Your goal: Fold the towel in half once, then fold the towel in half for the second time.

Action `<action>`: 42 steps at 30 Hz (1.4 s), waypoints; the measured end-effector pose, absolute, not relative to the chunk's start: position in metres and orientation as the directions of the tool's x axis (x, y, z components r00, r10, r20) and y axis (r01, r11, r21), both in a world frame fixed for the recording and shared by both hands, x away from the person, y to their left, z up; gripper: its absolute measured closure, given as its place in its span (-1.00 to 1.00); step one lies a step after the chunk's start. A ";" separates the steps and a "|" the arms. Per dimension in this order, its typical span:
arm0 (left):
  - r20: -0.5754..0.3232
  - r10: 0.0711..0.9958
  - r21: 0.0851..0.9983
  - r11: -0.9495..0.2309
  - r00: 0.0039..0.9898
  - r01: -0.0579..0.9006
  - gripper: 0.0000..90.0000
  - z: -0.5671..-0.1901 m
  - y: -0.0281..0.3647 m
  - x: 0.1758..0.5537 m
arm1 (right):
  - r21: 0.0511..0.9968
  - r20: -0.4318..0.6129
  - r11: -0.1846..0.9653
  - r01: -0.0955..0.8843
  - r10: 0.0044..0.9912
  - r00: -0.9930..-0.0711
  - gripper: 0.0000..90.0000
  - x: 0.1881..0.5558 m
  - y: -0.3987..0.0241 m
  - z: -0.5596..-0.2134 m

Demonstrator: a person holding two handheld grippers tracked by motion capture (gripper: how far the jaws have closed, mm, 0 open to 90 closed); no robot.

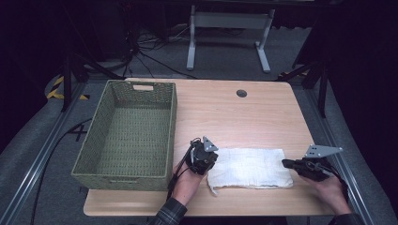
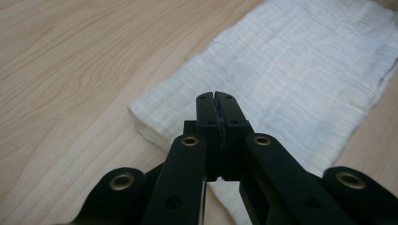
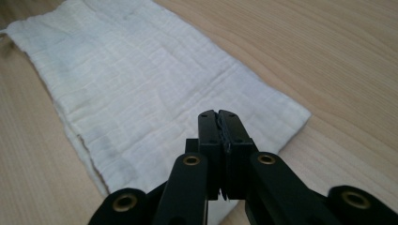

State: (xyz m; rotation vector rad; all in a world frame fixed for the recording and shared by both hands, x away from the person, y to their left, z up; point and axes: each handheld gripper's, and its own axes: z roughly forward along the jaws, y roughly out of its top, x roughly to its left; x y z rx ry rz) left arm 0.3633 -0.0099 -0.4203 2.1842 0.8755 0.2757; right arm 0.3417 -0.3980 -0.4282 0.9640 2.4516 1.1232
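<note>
Inspection at the near edge of the wooden table (image 1: 225, 108). My left claw (image 1: 209, 157) sits at the left short end of the folded white cloth (image 1: 248, 168). In the left gripper view its two black jaws are pressed flat together, pad against pad, with no fabric between them; the left claw (image 2: 216, 95) holds nothing. Its tips hang over the cloth (image 2: 291, 79) near the folded corner, and I cannot tell whether they touch the fabric. From this claw the cloth runs ahead and to the right, lying flat in layers with a faint dark line along one far edge.

My right claw (image 1: 287, 162) sits at the opposite short end of the same cloth. In the right gripper view the right claw (image 3: 219, 114) is likewise fully closed on itself, jaws meeting along their length, nothing gripped. Its tips stand over the cloth (image 3: 126, 89) close to the nearest corner; the fabric stretches ahead and to the left of them, with bare wood to the right.

The cloth lies between my two claws, one at each end. A woven basket (image 1: 109, 179) stands to the left of my left claw, just beside the hand (image 1: 187, 180) that holds it.
</note>
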 end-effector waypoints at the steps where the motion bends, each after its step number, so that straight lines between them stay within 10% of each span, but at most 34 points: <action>1: -0.070 0.670 0.714 -0.483 0.739 0.506 0.99 -0.421 -0.010 0.367 | 0.751 0.020 0.476 0.458 0.677 -0.736 0.95 0.345 -0.398 -0.428; 26: -0.054 0.755 0.647 -0.472 0.653 0.599 0.43 -0.448 -0.014 0.415 | 0.684 0.034 0.472 0.556 0.741 -0.671 0.51 0.411 -0.406 -0.450; 42: -0.063 0.752 0.636 -0.477 0.657 0.607 0.42 -0.457 -0.012 0.416 | 0.682 0.059 0.476 0.555 0.721 -0.690 0.87 0.409 -0.405 -0.452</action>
